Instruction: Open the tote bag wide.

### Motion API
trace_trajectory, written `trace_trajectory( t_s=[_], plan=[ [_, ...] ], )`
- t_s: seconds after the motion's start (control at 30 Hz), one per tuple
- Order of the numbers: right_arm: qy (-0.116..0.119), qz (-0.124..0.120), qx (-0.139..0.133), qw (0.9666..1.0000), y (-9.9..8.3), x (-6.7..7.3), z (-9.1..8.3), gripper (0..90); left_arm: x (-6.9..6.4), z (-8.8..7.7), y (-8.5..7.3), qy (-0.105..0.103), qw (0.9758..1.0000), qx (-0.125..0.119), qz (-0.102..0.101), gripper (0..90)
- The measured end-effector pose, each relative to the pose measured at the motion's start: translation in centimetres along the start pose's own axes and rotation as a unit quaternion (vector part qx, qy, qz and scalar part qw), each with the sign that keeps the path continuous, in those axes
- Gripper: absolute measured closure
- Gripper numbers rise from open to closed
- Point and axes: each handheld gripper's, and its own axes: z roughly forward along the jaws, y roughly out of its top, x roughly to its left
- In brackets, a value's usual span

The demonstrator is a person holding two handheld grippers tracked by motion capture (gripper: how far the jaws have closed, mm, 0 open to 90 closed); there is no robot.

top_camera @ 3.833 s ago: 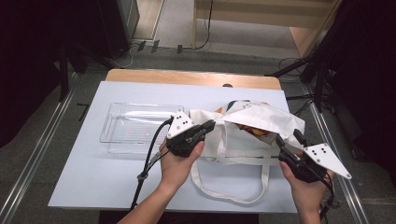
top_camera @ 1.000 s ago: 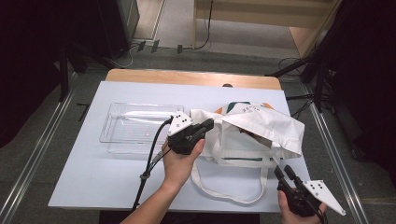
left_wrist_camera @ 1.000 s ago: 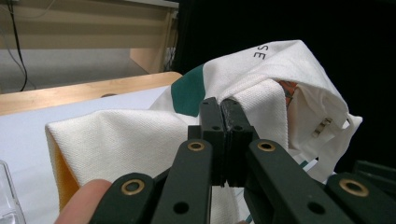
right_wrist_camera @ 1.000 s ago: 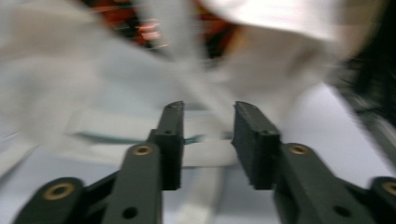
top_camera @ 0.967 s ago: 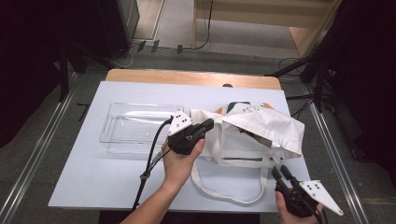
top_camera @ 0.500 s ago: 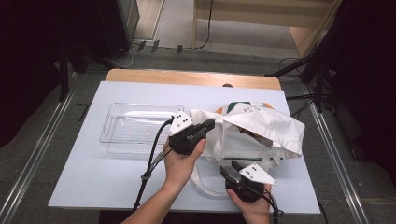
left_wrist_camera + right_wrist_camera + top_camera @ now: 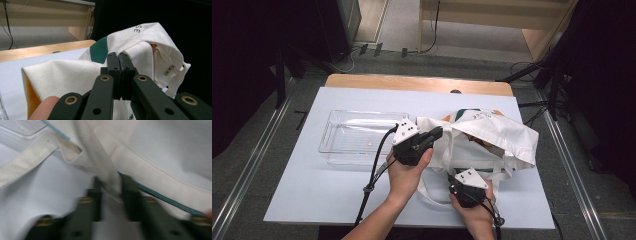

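Right gripper [image 7: 460, 176] at the near bench [image 7: 312, 185] edge, fingers just closing around a blurred bag strap [image 7: 107, 175], left gripper [image 7: 436, 134] clenched on the bag's rim, cream tote bag [image 7: 497, 135] lying right of centre, clear tray [image 7: 357, 135] beside it

Tote bag [image 7: 492, 135]: cream woven cloth, matt, coarse weave. Tray [image 7: 357, 137]: clear glossy plastic. Table [image 7: 312, 190]: smooth, matt, pale top; far edge [image 7: 412, 82] wood.
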Motion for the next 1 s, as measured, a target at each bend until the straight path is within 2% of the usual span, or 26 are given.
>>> trace_trajectory(
  t_s=[0.03, 0.07, 0.13, 0.23, 0.33, 0.47, 0.5, 0.53, 0.57, 0.67, 0.7, 0.73, 0.77, 0.8, 0.83, 0.87, 0.9, 0.93, 0.97, 1.0],
  plan=[
    [0.0, 0.0, 0.0, 1.0, 0.0, 0.0, 0.0, 84.1, 0.1, 0.0, 0.0, 0.001, 1.0, 0.001, 0.0, 90.0],
    [-0.002, 0.011, -0.009, 0.9999, -0.2, -0.3, -0.5, 89.2, 0.3, -0.1, 0.1, 0.001, 1.0, 0.001, -0.002, 90.0],
    [0.001, 0.015, -0.018, 0.9997, -0.3, -0.6, -0.8, 89.4, 0.3, -0.2, 0.1, 0.001, 1.0, 0.001, -0.002, 90.0],
    [-0.01, 0.044, -0.042, 0.9981, -0.8, -1.6, -2.4, 89.4, 0.4, -0.3, 0.1, 0.0, 1.0, 0.003, 0.0, 90.0],
    [-0.048, 0.068, -0.07, 0.9941, -1.4, -2.9, -4.2, 89.1, 0.4, -0.2, 0.1, -0.002, 1.0, 0.001, -0.002, 90.0],
    [-0.097, 0.082, -0.104, 0.9865, -1.9, -4.6, -6.0, 88.8, 0.3, -0.1, 0.0, -0.004, 1.0, 0.002, -0.001, 90.0],
    [-0.102, 0.087, -0.109, 0.985, -1.9, -4.8, -6.2, 88.7, 0.3, -0.1, 0.0, -0.004, 1.0, 0.002, 0.0, 90.0],
    [-0.109, 0.101, -0.125, 0.981, -2.1, -5.2, -6.9, 88.7, 0.2, -0.1, 0.0, -0.004, 1.0, 0.003, 0.0, 90.0],
    [-0.109, 0.101, -0.125, 0.981, -2.1, -5.2, -6.9, 88.7, 0.2, -0.1, 0.0, -0.004, 1.0, 0.003, 0.0, 90.0],
    [-0.131, 0.1, -0.152, 0.9745, -2.1, -5.2, -8.3, 89.3, 0.1, 0.0, 0.0, -0.005, 1.0, 0.002, 0.0, 90.0],
    [-0.144, 0.098, -0.16, 0.9717, -2.0, -5.2, -8.7, 89.3, 0.2, 0.0, 0.0, -0.006, 1.0, 0.003, 0.0, 90.0],
    [-0.16, 0.094, -0.172, 0.9675, -1.8, -5.3, -9.1, 89.2, 0.1, 0.0, 0.0, -0.007, 1.0, 0.004, 0.001, 90.0],
    [-0.166, 0.093, -0.178, 0.9655, -1.7, -5.4, -9.3, 89.0, 0.1, 0.0, -0.1, -0.007, 1.0, 0.003, 0.001, 90.0],
    [-0.171, 0.089, -0.181, 0.9643, -1.6, -5.6, -9.4, 87.4, 0.1, 0.0, -0.1, -0.007, 1.0, 0.002, 0.0, 90.0],
    [-0.173, 0.092, -0.179, 0.9641, -1.5, -5.8, -9.3, 82.1, 0.1, 0.0, -0.1, -0.007, 1.0, 0.002, 0.0, 90.0],
    [-0.186, 0.104, -0.177, 0.961, -1.7, -6.4, -8.8, 70.6, 0.1, 0.0, -0.1, -0.007, 1.0, 0.002, 0.0, 90.0],
    [-0.186, 0.104, -0.177, 0.961, -1.7, -6.4, -8.8, 70.6, 0.1, 0.0, -0.1, -0.007, 1.0, 0.002, 0.0, 90.0],
    [-0.187, 0.105, -0.164, 0.9628, -1.8, -6.6, -8.1, 62.9, 0.1, 0.0, -0.1, -0.006, 1.0, 0.003, 0.001, 90.0],
    [-0.187, 0.105, -0.164, 0.9628, -1.8, -6.6, -8.1, 62.9, 0.1, 0.0, -0.1, -0.006, 1.0, 0.003, 0.001, 90.0],
    [-0.193, 0.097, -0.16, 0.9631, -1.9, -6.8, -7.5, 55.0, 0.1, 0.0, -0.1, -0.006, 1.0, 0.003, 0.001, 90.0]
  ],
)
